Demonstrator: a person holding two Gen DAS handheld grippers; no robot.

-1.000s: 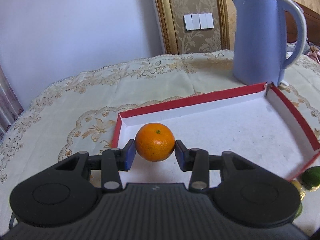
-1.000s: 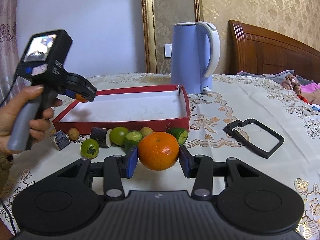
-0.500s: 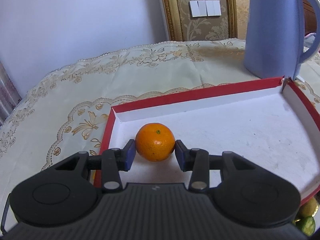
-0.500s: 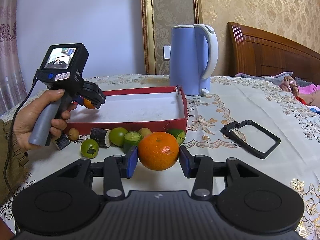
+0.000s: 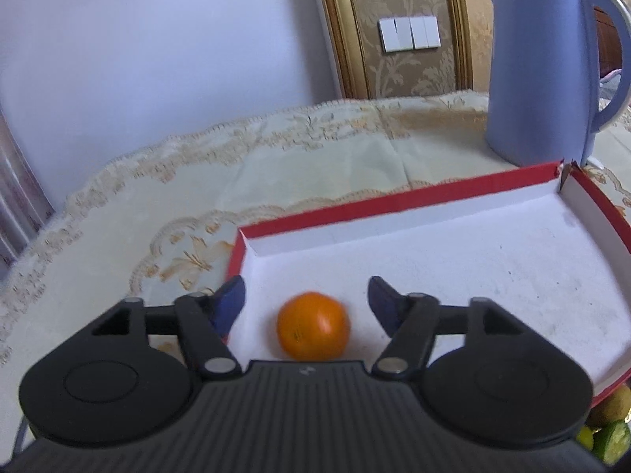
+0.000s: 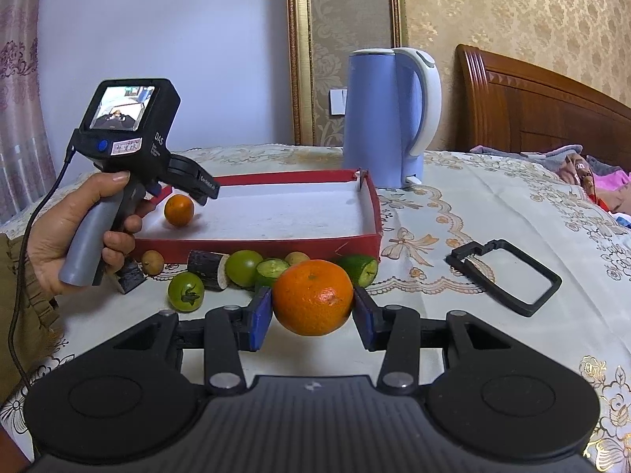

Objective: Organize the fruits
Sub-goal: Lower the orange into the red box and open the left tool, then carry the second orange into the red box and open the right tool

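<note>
Tongs on the left hand (image 5: 305, 301) are opening, their blue pads clear of a small round orange mandarin (image 5: 313, 325) that lies between them, low in the frame's centre. In the right wrist view this same fruit rests on the white floor of the shallow red cardboard tray (image 6: 256, 242), near its left end, just under the black left tongs.

Right tongs (image 6: 313, 317) grip a larger round orange mandarin (image 6: 313, 297), pads pressing both its sides, at lower centre of the right wrist view, above the embroidered cream tablecloth surface (image 6: 493, 213). The tray sits directly beyond it, toward the frame's middle, with a row of small green and brown fruits (image 6: 244, 268) between them along the tray's front wall. Judging by this, the held fruit must travel forward over that row. A tall blue electric kettle (image 6: 390, 118) stands behind the tray's right corner.
</note>
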